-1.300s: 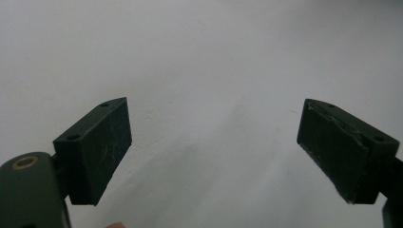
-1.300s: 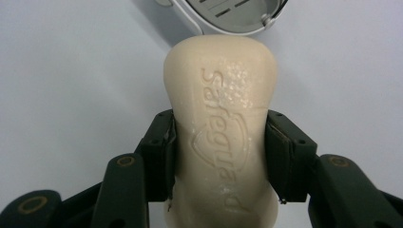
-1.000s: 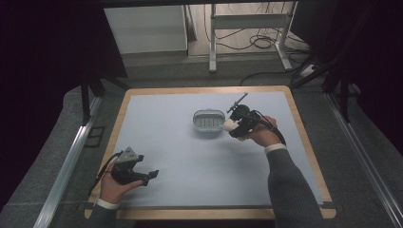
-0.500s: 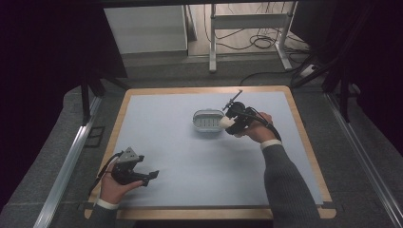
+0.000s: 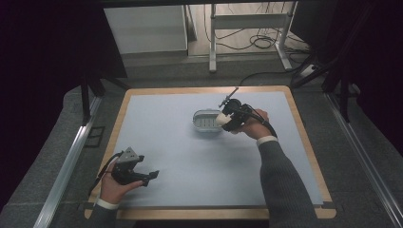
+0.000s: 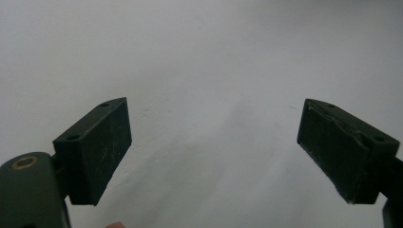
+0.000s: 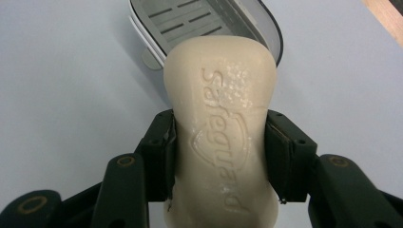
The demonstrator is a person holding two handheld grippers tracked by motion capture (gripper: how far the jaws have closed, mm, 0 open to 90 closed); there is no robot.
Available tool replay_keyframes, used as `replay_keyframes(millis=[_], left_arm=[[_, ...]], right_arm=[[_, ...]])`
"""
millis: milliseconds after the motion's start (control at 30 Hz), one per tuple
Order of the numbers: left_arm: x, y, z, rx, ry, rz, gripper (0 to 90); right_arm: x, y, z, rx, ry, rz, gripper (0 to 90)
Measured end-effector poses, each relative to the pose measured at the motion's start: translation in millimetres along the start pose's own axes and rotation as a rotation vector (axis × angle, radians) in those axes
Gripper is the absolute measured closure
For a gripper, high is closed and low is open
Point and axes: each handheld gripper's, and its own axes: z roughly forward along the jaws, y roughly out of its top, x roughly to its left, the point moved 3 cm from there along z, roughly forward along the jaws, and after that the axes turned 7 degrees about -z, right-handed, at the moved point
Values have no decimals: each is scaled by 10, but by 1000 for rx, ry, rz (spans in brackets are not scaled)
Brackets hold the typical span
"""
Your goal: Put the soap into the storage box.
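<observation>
The right gripper (image 7: 218, 156) is clamping 1 cream, embossed soap bar (image 7: 221, 123) just beside the grey slotted oval soap dish (image 7: 209, 21), ideally lowering it level into that dish, while the left gripper (image 6: 214, 152) is idling wide apart, well short of the dish.

Table (image 5: 190, 156) – pale blue-grey top with a light wood border, standing on dark grey floor. Directly on it: one oval grey soap dish (image 5: 206, 120) with a slotted bottom, right of centre toward the far edge. Dish again in the right gripper view (image 7: 209, 23) – slots visible, white rim.
</observation>
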Motion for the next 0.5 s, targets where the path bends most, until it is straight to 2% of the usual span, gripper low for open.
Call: replay_keyframes(millis=[33,233,500], left_arm=[[1,1,-6,-1,-1,0,115],[-6,0,3,-2,-4,0,115],[0,0,-5,-2,-2,2,115]], right_arm=[[-5,14,12,8,-12,-5,493],[-32,34,32,14,-12,-14,494],[-60,131,72,-3,-19,-39,493]])
